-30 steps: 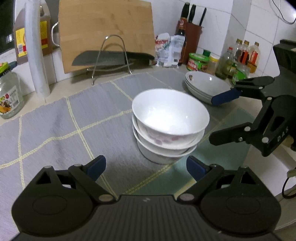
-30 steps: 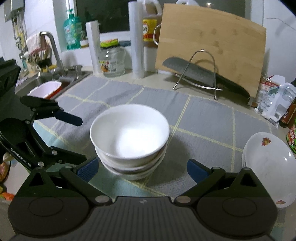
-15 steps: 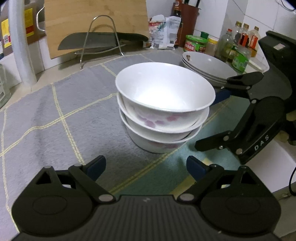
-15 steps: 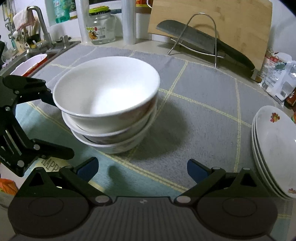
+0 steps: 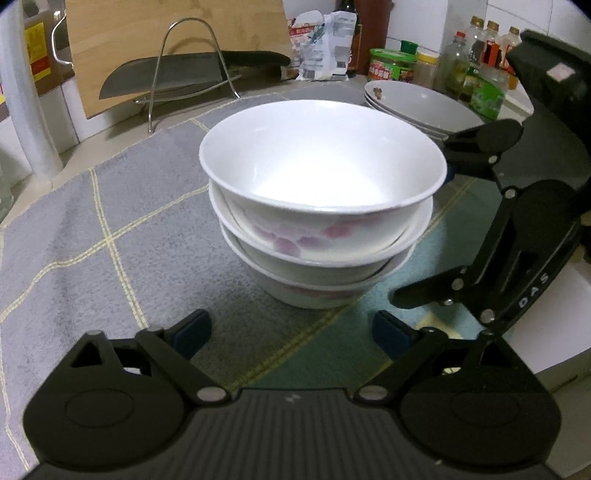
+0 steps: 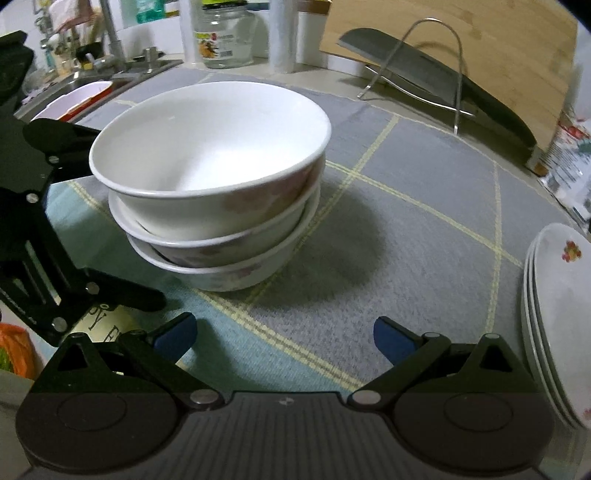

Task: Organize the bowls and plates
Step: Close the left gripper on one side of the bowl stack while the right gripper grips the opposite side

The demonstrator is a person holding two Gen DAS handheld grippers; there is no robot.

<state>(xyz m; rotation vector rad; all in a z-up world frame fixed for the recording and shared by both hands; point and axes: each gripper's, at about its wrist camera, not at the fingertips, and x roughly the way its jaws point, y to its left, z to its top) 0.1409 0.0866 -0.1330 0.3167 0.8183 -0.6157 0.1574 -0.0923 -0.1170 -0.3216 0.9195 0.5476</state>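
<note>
A stack of three white bowls with pink flowers (image 5: 321,206) stands on the grey checked mat (image 5: 110,240); it also shows in the right wrist view (image 6: 214,184). My left gripper (image 5: 291,332) is open and empty, just short of the stack. My right gripper (image 6: 282,338) is open and empty, close in front of the stack and a little to its right. A stack of white plates (image 5: 417,107) lies behind the bowls to the right, and at the right edge of the right wrist view (image 6: 557,314). Each gripper shows in the other's view beside the bowls.
A cleaver on a wire stand (image 5: 192,74) and a wooden board (image 5: 166,37) stand at the back. Bottles and jars (image 5: 476,59) crowd the back right. A sink with a red-rimmed dish (image 6: 74,99) lies left of the mat. A glass jar (image 6: 225,33) stands behind.
Both grippers have moved lower and closer to the bowl stack, which now fills more of each view. Both stay open.
</note>
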